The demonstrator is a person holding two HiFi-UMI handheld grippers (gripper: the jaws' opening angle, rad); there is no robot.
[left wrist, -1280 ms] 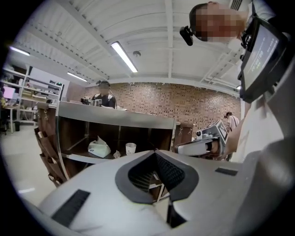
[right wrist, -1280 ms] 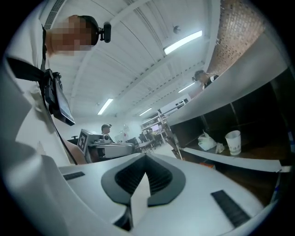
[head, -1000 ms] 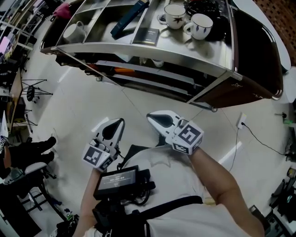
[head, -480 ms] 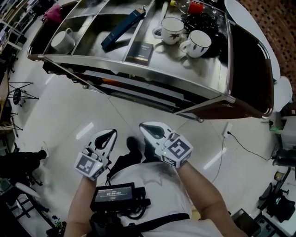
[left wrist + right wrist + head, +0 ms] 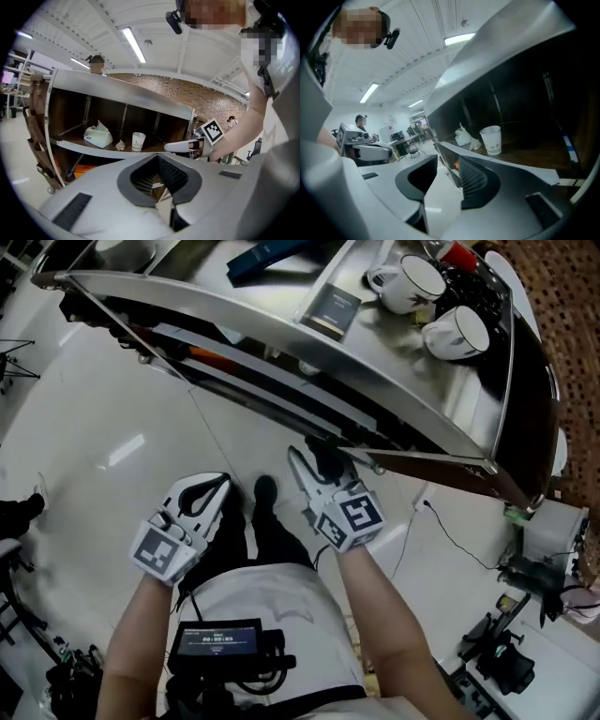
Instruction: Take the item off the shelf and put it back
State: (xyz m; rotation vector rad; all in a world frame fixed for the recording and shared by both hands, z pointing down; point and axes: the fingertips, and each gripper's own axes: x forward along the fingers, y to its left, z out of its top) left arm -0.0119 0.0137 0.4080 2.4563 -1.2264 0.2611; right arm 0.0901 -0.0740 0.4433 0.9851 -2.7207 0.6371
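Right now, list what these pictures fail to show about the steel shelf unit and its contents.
Head view: the steel top hides the lower shelf, so the white paper cup shows only in the gripper views.
Red-capped item, head view: cut off by the top edge.
Dark flat card, head view: print too small to read.

The paper cup (image 5: 138, 140) is white, the shelf (image 5: 108, 117) dark brown.
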